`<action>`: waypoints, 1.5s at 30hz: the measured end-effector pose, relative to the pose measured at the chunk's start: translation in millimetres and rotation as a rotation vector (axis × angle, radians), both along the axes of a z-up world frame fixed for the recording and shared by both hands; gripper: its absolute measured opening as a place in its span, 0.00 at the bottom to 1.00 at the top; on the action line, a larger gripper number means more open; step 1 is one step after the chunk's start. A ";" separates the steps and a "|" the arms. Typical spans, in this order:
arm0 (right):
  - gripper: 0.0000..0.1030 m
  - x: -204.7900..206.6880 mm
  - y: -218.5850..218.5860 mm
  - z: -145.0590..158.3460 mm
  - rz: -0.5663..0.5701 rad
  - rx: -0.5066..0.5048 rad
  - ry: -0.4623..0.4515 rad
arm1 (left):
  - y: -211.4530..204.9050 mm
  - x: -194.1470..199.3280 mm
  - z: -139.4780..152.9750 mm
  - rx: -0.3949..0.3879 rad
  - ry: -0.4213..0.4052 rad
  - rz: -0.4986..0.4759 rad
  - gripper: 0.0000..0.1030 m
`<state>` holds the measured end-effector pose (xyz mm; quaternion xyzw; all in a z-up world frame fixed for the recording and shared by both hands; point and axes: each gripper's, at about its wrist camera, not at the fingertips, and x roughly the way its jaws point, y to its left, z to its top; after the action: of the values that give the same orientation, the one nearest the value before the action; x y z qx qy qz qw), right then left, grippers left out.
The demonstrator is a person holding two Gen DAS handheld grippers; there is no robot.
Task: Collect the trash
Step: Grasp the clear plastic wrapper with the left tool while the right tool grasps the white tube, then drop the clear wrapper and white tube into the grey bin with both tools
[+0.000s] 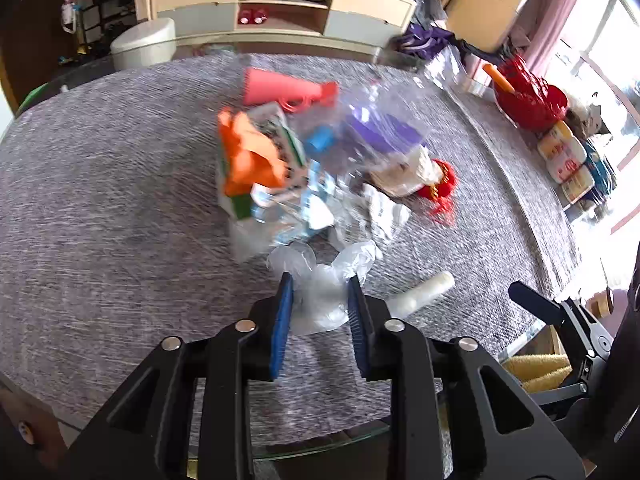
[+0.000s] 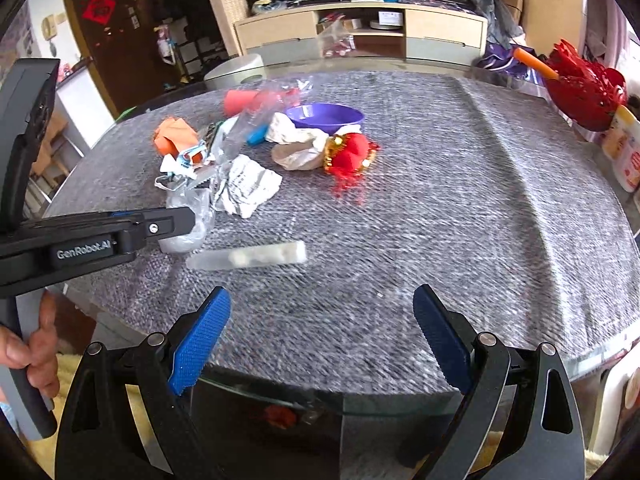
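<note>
Trash (image 2: pixel 224 160) lies heaped at table (image 2: pixel 440 200) centre; my left gripper (image 1: pixel 320 300) clamps a clear plastic bag (image 1: pixel 324 296) at its near edge (right gripper (image 2: pixel 320 332) gapes, empty).

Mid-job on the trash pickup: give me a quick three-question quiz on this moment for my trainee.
1. True or false: the right gripper is holding something.
2. What sits between the left gripper's fingers: A) purple bowl, B) crumpled clear plastic bag, C) white roll?
3. Which item lies on the grey table cover nearest the right gripper?

Key:
1. False; it is open and empty.
2. B
3. The white roll.
</note>
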<state>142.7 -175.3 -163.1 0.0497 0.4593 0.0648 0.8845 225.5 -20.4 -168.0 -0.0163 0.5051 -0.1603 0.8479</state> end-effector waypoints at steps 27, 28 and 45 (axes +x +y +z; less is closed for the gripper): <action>0.90 19.5 62.2 -17.2 -0.005 -0.123 -0.032 | 61.2 -9.7 17.1 -0.028 -0.029 0.071 0.20; 0.83 19.6 61.3 -16.3 -0.004 -0.121 -0.032 | 61.9 -10.1 18.0 -0.028 -0.030 0.073 0.20; 0.84 -49.3 37.2 19.2 0.030 -0.073 -0.028 | 51.3 -91.4 47.5 -0.003 -0.097 0.071 0.20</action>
<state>93.3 -138.2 -143.9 0.0097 0.4495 0.0621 0.8911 134.0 30.8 -120.5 -0.0275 0.4623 -0.1316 0.8765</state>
